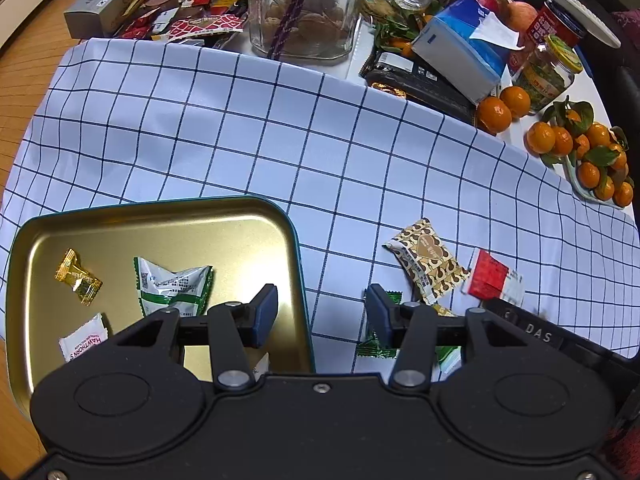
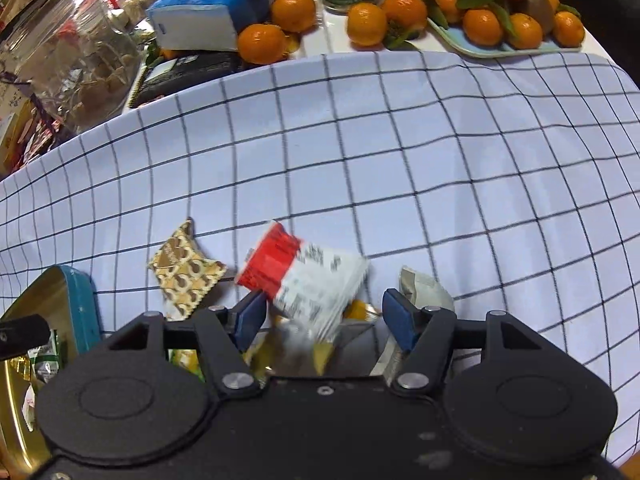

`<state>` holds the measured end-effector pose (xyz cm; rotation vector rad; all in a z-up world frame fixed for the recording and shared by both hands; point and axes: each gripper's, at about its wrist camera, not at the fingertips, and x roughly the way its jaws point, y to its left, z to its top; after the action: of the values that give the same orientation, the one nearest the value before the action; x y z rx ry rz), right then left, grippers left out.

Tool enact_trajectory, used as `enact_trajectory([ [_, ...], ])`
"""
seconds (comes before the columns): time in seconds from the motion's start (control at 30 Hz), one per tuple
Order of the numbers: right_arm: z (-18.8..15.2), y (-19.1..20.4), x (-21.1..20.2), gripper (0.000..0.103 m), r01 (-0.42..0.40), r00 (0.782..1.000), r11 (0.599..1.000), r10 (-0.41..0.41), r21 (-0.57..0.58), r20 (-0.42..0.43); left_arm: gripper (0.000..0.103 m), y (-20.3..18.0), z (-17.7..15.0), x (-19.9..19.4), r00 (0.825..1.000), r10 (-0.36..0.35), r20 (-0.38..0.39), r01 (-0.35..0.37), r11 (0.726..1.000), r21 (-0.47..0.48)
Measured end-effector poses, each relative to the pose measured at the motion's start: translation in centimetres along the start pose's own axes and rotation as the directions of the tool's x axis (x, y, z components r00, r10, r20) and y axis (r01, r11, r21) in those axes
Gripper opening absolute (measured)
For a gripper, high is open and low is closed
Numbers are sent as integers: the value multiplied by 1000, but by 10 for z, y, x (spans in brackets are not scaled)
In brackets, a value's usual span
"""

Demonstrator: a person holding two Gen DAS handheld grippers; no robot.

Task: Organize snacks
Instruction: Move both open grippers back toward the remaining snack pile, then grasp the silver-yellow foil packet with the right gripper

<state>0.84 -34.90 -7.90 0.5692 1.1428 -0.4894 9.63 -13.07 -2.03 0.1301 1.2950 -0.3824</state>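
Three wrapped snacks lie in the gold-lined tin (image 1: 200, 216) at the near left corner of the checked cloth (image 1: 240, 120): a gold candy (image 1: 78, 277) by the tin's left wall, a white sachet lettered in red (image 1: 86, 340) at its near side, and a green-and-white packet (image 1: 172, 286) in the middle.

Left gripper (image 1: 322, 314): jaws wide apart, nothing between the pads; one finger hangs over the tin's right side, the other over the cloth just beyond the rim, above a green wrapper (image 1: 378, 346).

On the cloth right of the tin, left to right: a brown-and-cream patterned packet (image 1: 426, 264); a red-and-white packet (image 2: 308, 276), blurred in the right wrist view; a silver-white wrapper (image 2: 426, 292) beside it.

Right gripper (image 2: 324, 318): jaws partly open, with no visible pad pressure. The red-and-white packet lies between them, its lower edge by the left finger. Whether that pad touches it cannot be told. Yellow wrappers (image 2: 358, 312) show below the packet.

Far edge of the tabletop, beyond the cloth, left to right: a grey carton (image 1: 106, 0), a heap of red wrappers (image 1: 200, 12), a large glass jar (image 1: 304, 8), a blue tissue box (image 1: 460, 48), loose mandarins (image 1: 504, 106), a tray of leafy mandarins (image 2: 500, 12).
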Motion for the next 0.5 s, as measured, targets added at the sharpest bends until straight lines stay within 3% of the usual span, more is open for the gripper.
enact_trajectory([
  [0.5,4,-72,-13,67,52,998,984,-57,169,21,56,-19,-5,5,1000,-1,-16,2,998,61],
])
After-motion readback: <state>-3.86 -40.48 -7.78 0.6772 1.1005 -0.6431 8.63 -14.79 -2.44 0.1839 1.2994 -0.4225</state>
